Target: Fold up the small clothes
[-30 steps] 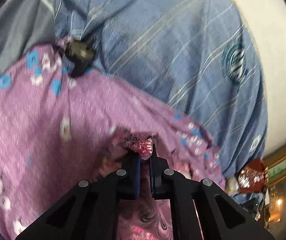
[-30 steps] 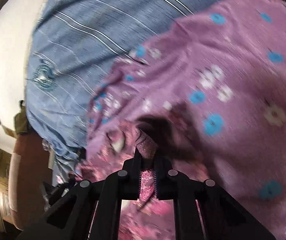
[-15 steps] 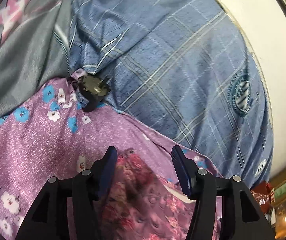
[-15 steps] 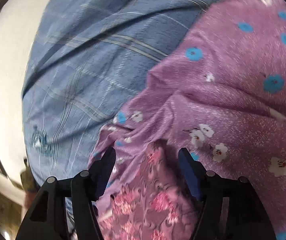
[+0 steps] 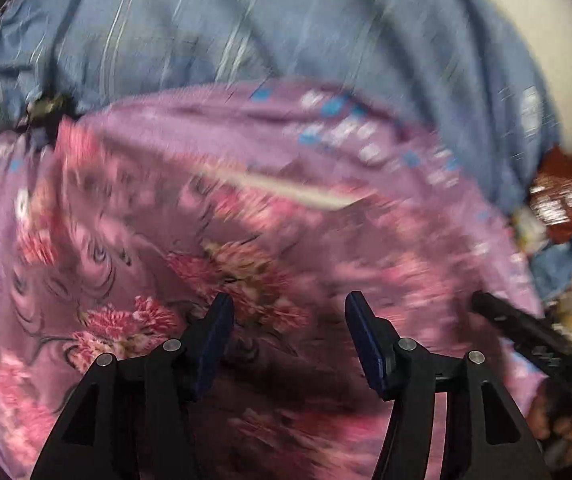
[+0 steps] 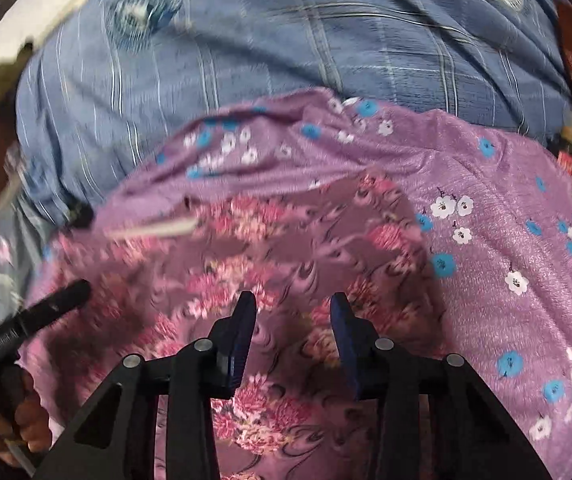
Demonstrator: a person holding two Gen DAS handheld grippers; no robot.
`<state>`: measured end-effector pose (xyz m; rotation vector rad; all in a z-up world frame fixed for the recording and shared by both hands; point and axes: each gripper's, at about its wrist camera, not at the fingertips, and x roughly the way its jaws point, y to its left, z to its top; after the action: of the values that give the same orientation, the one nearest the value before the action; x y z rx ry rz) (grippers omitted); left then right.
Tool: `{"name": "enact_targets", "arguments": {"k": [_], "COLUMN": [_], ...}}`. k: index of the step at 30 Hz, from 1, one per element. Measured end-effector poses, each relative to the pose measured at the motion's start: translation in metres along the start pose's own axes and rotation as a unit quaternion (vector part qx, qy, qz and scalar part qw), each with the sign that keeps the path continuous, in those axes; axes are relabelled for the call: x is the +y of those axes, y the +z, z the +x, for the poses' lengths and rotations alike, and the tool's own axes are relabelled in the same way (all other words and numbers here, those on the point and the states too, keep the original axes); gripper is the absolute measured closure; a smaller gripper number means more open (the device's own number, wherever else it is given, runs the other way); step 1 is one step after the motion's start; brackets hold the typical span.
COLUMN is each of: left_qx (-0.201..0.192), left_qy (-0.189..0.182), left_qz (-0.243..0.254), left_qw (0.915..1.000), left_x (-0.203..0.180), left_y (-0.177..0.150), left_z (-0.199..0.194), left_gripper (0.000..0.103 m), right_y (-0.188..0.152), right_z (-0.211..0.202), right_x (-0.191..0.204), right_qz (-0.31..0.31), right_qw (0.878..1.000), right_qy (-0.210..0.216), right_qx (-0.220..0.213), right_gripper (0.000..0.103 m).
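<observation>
Dark clip (image 5: 45,110): at your far left, on the bedding's edge, too blurred to identify.
Left gripper (image 5: 288,312): your tongs stand apart, nothing between them.
Garment (image 6: 286,264): the pink-flowered cloth lies flat on the purple blanket (image 6: 506,240), under both tools.
Right gripper (image 6: 292,312): jaws closing, still apart, gripping nothing.
Blue checked sheet (image 6: 286,40): beyond the blanket.
Red packet (image 5: 558,200): at your right edge, smeared, print unreadable.

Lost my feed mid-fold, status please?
Left gripper open, empty. Right gripper closing, gripping nothing. Pink floral garment flat on purple blanket. Nothing blocking.
</observation>
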<state>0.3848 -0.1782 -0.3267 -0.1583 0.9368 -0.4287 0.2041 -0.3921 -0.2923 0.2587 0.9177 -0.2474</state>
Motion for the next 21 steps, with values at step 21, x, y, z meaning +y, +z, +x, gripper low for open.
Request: {"name": "enact_targets", "arguments": {"k": [21], "left_qx": [-0.107], "left_qy": [0.006], "left_qz": [0.026], "left_qw": [0.9939], "left_x": [-0.046], "left_y": [0.004], "left_z": [-0.033], "left_gripper": [0.046], "right_y": [0.012], "right_z": [-0.032], "right_x": [0.023], "right_qz": [-0.062], "right_qw": [0.981], "right_qy": [-0.146], "right_qx": [-0.110], "right_gripper": [0.058]}}
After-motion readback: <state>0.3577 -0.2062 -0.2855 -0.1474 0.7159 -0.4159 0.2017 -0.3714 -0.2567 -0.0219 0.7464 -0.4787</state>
